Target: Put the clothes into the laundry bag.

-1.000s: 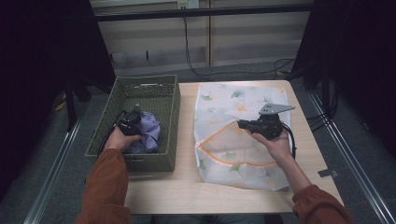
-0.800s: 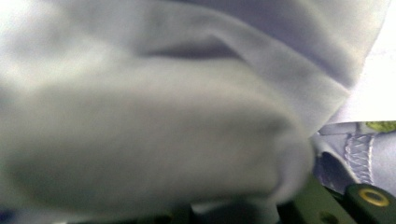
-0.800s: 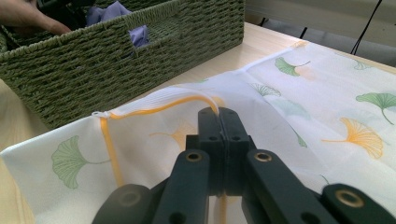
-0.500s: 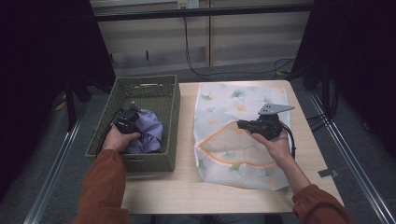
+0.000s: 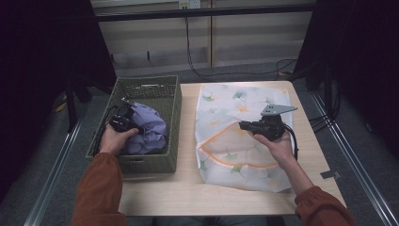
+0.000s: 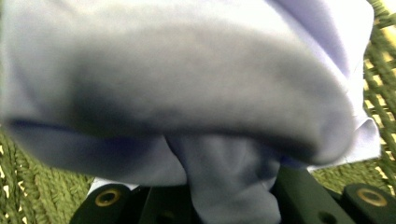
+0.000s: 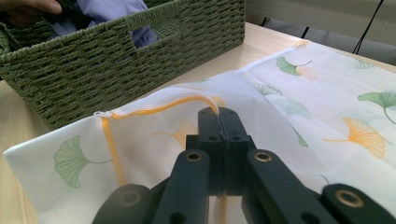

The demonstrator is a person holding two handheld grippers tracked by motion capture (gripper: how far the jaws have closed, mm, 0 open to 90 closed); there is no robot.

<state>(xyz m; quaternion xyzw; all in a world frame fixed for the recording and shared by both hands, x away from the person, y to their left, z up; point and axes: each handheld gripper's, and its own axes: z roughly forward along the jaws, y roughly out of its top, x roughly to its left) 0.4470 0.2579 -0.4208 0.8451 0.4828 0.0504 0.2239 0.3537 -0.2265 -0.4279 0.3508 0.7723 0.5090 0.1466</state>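
Left gripper [image 5: 123,123]: held inside the green wicker basket [image 5: 171,122], its jaws clamped on a fold of lavender cloth [image 6: 224,186]. They have just been closing, with the fabric between them.
Lavender cloth: a soft bundle bulging over and ahead of the left jaws, the pinched fold right between them, the rest lying on the basket floor on the gripper's table side.
Right gripper [image 7: 218,122]: jaws pressed together on the orange-trimmed rim of the mesh laundry bag [image 7: 327,116], holding the bag's opening up off the table.
Mesh laundry bag: white netting printed with ginkgo leaves, lying flat beneath and beyond the right gripper (its mouth faces the basket).
Risk, thin pinch: the left jaws seem to hold only a narrow fold, so the heavy bundle could slide out as it rises.
Risk, snagging: trailing cloth could drag on the basket wall, which stands between the left gripper and the bag.
Risk, bag mouth: the opening looks shallow; if the held rim sags, the cloth could land on top of the netting instead of inside.
Around: a pale wooden table [image 5: 186,193] under everything; cables hang against the far wall behind it.
In the way: the basket's near wall and the strip of bare table between basket and bag.
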